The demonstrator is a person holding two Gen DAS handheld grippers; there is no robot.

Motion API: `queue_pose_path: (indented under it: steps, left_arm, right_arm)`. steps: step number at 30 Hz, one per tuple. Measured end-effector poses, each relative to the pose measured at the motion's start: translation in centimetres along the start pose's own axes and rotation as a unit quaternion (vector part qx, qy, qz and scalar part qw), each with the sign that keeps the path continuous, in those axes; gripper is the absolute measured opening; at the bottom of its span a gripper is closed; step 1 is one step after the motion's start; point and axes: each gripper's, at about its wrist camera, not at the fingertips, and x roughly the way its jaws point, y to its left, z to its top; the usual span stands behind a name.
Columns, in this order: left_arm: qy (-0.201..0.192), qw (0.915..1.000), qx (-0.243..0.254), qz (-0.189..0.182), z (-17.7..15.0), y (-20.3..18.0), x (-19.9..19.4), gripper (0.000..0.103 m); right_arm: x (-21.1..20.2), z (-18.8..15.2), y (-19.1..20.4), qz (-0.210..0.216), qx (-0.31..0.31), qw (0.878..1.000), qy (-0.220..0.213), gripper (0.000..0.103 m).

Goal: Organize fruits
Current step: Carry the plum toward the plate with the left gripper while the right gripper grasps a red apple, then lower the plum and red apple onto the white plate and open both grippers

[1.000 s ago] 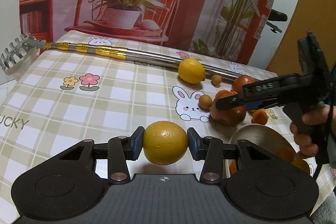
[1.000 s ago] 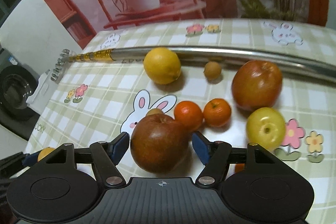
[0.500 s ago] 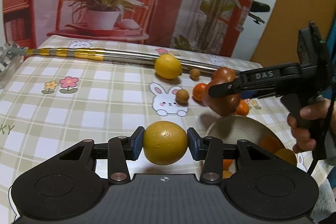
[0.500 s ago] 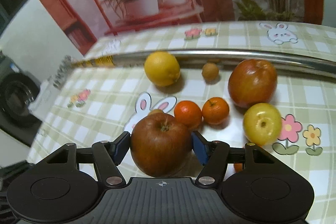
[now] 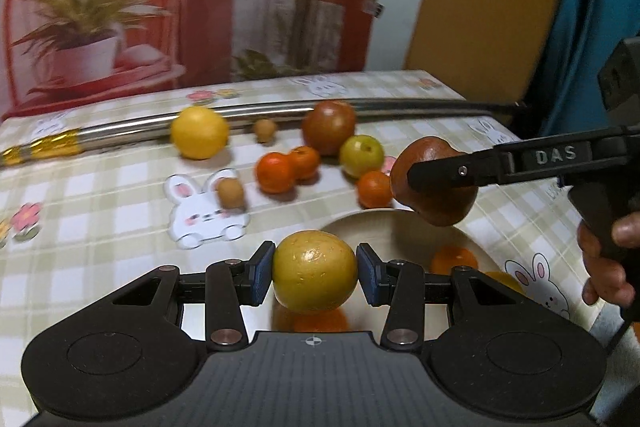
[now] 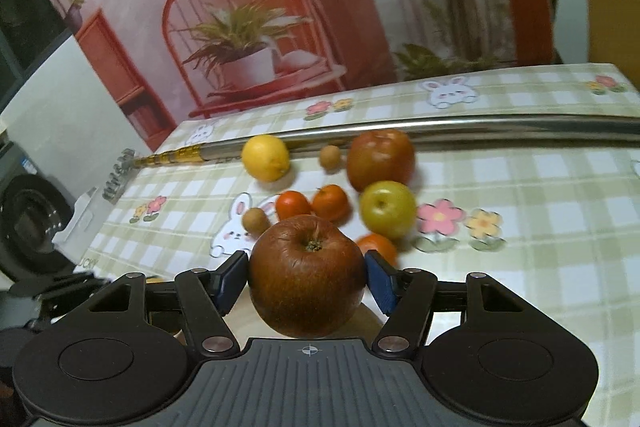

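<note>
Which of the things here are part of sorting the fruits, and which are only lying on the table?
Part of the job:
- yellow fruit in the left gripper
- brown-red apple in the right gripper
- bowl
- loose fruits: lemon, second red apple, yellow-green apple, mandarins

Only lying about:
- metal pole
- checked tablecloth

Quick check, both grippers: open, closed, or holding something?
Left gripper: closed on the yellow fruit, above the bowl.
Right gripper: closed on the dark red apple.
</note>
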Motion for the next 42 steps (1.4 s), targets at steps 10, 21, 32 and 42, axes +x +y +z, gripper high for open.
queue_pose_path:
  steps: [10,21,32,42]
  left_arm:
    - [0.036,0.9984,0.044,-0.006,0.2,-1.9,3.4,0.045]
    - [0.037,0.9986,0.039,0.0,0.1,-1.8,3.0,0.047]
    - [0.024,0.9995,-0.02,0.005,-1.0,-0.1,1.1,0.049]
    - [0.018,0.9988,-0.045,0.004,-1.3,0.7,0.7,0.051]
  right_arm:
    - [-1.8,-2.5,-2.1,-0.008,0.032,0.999,-0.017,0.059]
    - [-1.6,-2.9,-2.1,-0.002,0.035,0.999,-0.018,0.059]
    - [0.0,-3.0,0.7,-0.022,-0.06,0.998,-0.011,0.059]
    - [1.9,-3.9,2.7,-0.032,-0.135,0.99,0.005,0.059]
